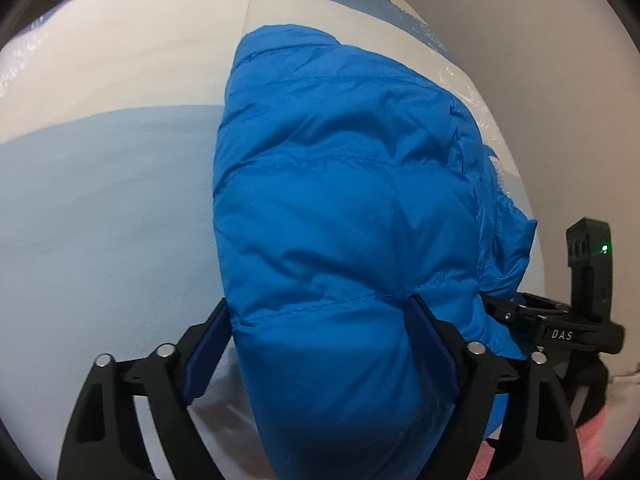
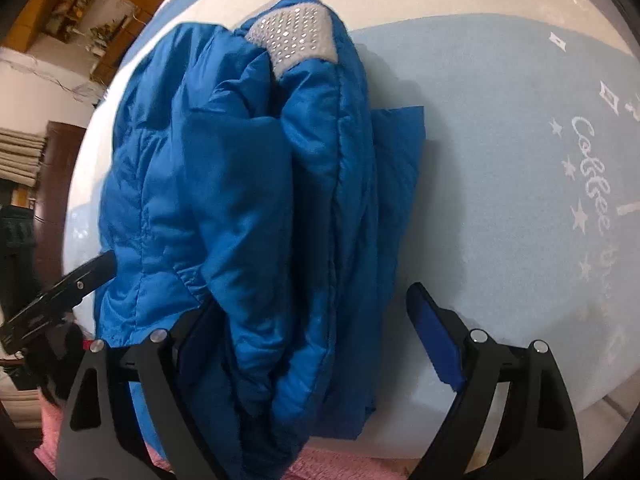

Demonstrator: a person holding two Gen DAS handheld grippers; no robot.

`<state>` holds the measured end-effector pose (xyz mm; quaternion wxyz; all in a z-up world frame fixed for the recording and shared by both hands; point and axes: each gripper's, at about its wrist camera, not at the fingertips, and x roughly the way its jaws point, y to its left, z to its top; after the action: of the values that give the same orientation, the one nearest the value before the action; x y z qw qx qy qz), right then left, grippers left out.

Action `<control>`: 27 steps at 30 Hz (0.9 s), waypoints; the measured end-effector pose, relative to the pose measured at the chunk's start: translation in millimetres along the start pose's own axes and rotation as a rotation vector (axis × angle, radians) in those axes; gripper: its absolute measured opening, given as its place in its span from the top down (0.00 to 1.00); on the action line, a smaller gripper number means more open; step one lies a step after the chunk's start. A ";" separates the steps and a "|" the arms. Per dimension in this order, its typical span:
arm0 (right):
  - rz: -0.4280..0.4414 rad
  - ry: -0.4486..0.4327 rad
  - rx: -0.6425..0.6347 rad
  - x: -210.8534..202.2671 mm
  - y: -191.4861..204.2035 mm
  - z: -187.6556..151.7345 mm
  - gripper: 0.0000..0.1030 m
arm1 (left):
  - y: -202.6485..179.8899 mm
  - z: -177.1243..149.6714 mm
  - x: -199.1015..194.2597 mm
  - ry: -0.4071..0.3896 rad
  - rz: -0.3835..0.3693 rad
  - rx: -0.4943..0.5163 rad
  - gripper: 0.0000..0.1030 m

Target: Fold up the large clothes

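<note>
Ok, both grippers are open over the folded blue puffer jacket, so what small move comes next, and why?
Probably lift both grippers straight up and clear. The blue quilted puffer jacket already lies folded in a compact bundle on the pale blue and cream mat, and the left gripper and right gripper stand open astride it.

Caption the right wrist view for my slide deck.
Open right hand-held gripper straddles the folded blue puffer jacket on a pale blue cloth.
</note>
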<state>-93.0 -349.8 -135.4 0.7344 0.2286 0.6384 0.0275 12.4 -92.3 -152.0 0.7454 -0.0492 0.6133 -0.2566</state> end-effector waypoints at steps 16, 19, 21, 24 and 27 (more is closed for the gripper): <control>-0.041 -0.100 -0.113 -31.6 52.5 -12.8 0.70 | -38.1 -12.0 -35.3 -0.138 0.066 0.086 0.59; -0.035 -0.127 -0.142 -44.1 65.0 -18.6 0.72 | -37.2 -8.4 -41.5 -0.153 0.064 0.088 0.60; -0.028 -0.152 -0.168 -54.0 72.7 -21.6 0.72 | -33.9 -0.8 -50.1 -0.173 0.057 0.072 0.60; -0.015 -0.185 -0.204 -61.6 89.6 -12.5 0.72 | -31.9 7.3 -70.2 -0.224 0.069 0.074 0.60; -0.012 -0.223 -0.251 -64.7 112.3 3.7 0.72 | -32.7 15.8 -86.0 -0.282 0.095 0.077 0.60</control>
<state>-73.1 -272.0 -33.6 0.8236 0.1330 0.5459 0.0771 6.8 -86.3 -59.0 0.8368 -0.0271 0.4938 -0.2350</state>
